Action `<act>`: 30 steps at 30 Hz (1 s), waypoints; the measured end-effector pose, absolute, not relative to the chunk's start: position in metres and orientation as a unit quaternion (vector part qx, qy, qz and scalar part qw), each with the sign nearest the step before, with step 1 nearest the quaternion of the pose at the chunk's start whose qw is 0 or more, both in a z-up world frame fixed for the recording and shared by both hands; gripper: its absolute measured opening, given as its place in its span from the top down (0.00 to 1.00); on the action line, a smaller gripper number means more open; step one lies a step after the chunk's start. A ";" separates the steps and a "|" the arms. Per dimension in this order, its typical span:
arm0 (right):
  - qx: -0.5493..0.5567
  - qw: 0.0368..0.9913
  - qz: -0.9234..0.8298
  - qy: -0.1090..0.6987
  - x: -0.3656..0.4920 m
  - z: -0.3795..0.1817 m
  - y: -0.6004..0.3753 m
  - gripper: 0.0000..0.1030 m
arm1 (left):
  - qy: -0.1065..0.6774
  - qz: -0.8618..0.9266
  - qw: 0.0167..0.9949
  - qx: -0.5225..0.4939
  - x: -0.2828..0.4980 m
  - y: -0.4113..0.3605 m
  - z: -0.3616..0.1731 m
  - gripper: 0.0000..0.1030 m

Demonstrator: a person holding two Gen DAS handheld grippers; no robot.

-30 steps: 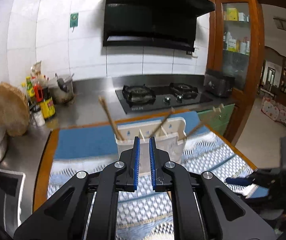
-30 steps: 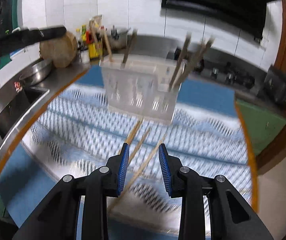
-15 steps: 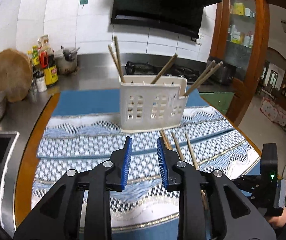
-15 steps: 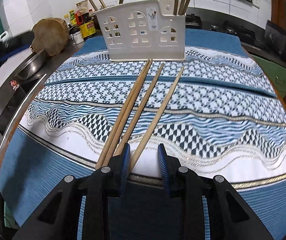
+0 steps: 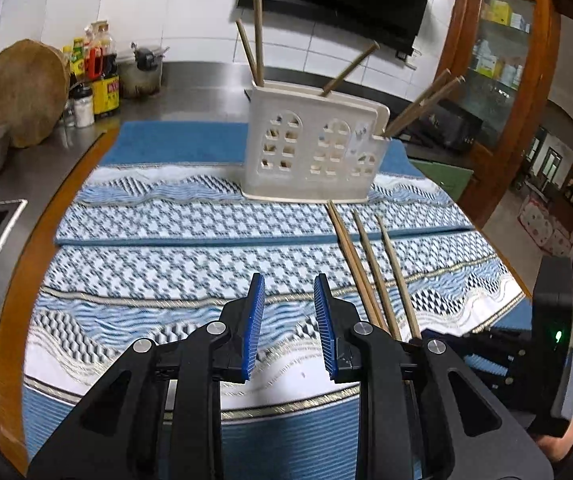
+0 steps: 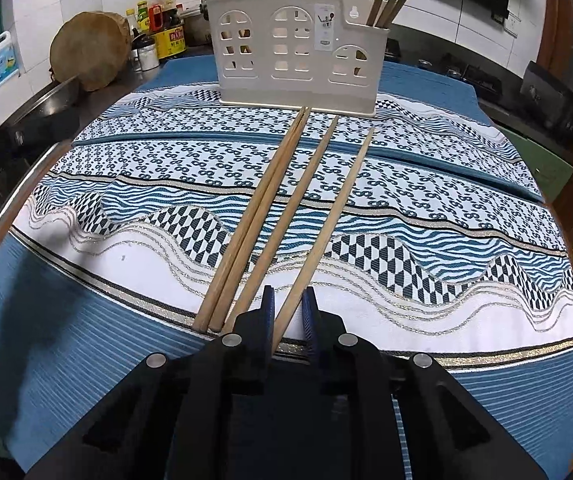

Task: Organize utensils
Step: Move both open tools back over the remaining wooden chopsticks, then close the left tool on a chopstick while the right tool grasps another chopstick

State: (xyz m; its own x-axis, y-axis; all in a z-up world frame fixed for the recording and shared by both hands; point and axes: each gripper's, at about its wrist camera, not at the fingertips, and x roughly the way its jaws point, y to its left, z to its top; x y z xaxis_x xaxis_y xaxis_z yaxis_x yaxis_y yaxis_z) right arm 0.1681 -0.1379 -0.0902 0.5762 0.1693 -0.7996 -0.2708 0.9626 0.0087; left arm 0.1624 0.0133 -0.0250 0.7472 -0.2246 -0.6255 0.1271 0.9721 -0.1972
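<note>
**Right tongs closing around one chopstick on the patterned cloth**

Four wooden chopsticks (image 6: 286, 200) lie side by side on the blue-and-white cloth (image 6: 426, 208) that covers the desk, their far tips at the foot of the white holder (image 6: 298, 52). The holder stands upright at the back of the cloth, with more chopsticks leaning out of its compartments.

The right tongs (image 6: 288, 312) sit low over the near end of the rightmost chopstick (image 6: 326, 224). Their jaws have just been closing and now stand narrow, with that stick between the blue pads; it rests against the left pad, while a sliver of gap shows on the right.

The left tongs (image 5: 288, 312) hover above bare cloth to the left of the sticks, jaws spread, nothing between them.
</note>
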 end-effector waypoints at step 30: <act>-0.015 0.888 0.134 0.440 0.161 -0.090 -0.179 0.92 | 0.429 -0.116 0.892 -0.079 0.188 -0.069 -0.091 0.75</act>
State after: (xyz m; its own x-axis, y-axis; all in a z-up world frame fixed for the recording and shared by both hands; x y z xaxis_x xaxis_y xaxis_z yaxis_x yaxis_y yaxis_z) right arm 0.1611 -0.1793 -0.0904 0.5770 0.2248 -0.7852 -0.2513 0.9636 0.0912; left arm 0.1885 -0.0695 -0.0912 0.6051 -0.2756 -0.7469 0.1396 0.9604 -0.2412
